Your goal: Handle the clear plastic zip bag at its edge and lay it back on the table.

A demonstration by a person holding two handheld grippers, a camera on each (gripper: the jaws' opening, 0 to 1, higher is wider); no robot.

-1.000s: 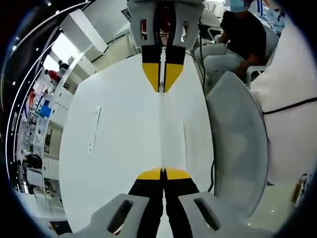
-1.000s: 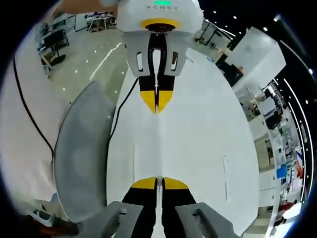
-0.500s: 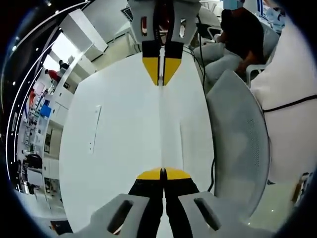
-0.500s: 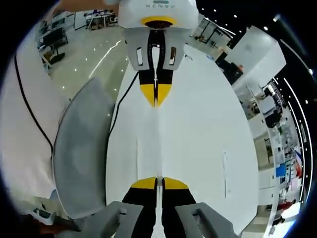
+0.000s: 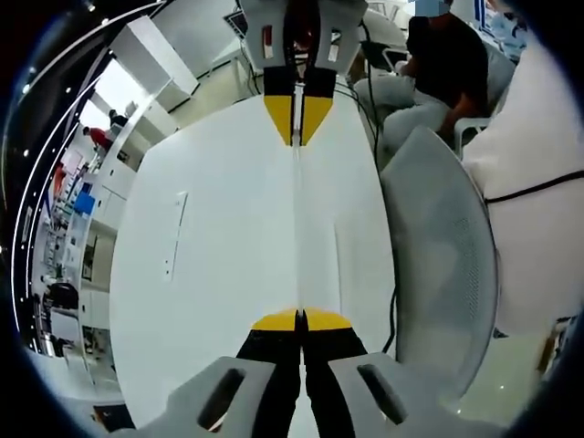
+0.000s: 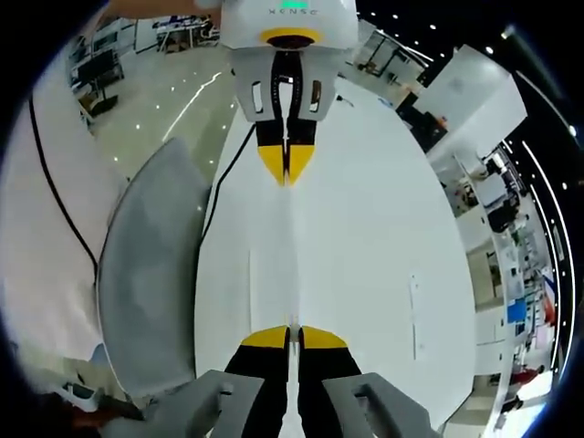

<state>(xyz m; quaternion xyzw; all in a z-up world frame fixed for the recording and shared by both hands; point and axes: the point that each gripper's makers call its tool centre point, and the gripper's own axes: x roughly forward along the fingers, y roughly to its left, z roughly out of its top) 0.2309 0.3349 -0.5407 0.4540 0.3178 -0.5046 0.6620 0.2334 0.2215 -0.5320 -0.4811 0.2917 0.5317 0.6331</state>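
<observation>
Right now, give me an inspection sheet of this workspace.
Surface: white table, with a thin strip on it.
Job's things: clear zip bag, stretched between both claws.
Clutter: nothing seen.
Grippers: left claw and right claw, each shut on the bag's edge.
Cables: black cable at the table's edge.
Surroundings: grey chair beside the table; seated person beyond.

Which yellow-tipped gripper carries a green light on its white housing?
The yellow-tipped left gripper, facing the right gripper view's camera; the right gripper shows red inner parts instead.
</observation>
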